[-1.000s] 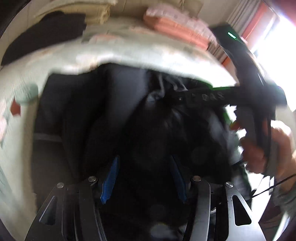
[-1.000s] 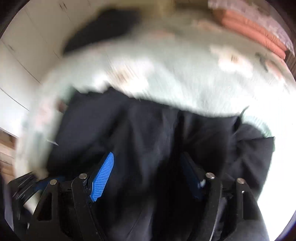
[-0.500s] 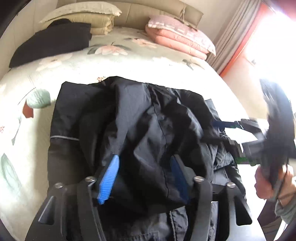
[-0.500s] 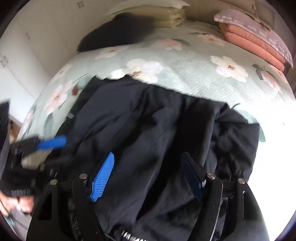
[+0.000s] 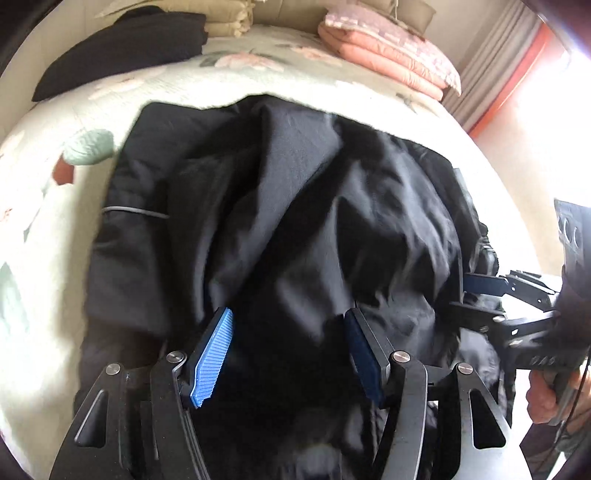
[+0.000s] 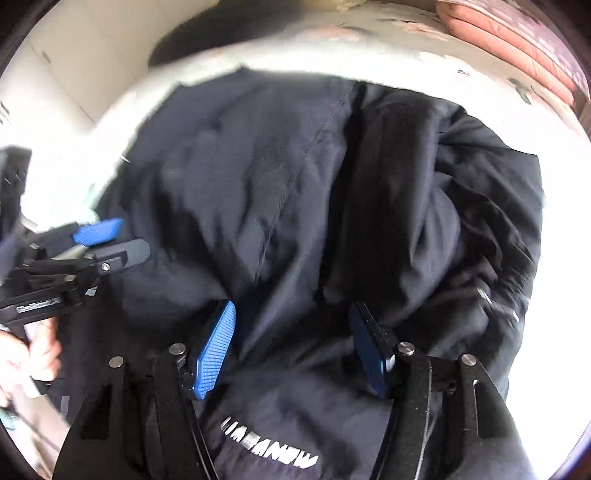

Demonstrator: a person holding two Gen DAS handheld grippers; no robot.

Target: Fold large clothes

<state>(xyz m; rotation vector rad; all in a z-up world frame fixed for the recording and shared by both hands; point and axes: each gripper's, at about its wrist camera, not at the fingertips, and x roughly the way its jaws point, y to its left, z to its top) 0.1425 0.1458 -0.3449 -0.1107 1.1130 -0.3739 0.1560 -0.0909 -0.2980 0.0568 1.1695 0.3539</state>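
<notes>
A dark jacket (image 5: 295,229) lies bunched and partly folded on a bed (image 5: 48,236) covered by a pale green floral spread. The garment is rumpled, with deep creases across its middle; a thin pale stripe crosses its left section, and white lettering (image 6: 269,446) shows on the near edge in the right wrist view. The left hand-held gripper (image 5: 291,350) sits over the near part of the jacket with its blue-padded fingers spread apart, fabric lying between them but not pinched. The right hand-held gripper (image 6: 293,347) is likewise spread wide above the cloth, clamped on nothing. In the left wrist view the right hand-held gripper appears at the jacket's right edge, held by a hand (image 5: 546,398). At the head of the bed rest folded pink quilts (image 5: 388,55), cream pillows (image 5: 229,18) and another dark folded garment (image 5: 125,48). Motion blur softens both views.
</notes>
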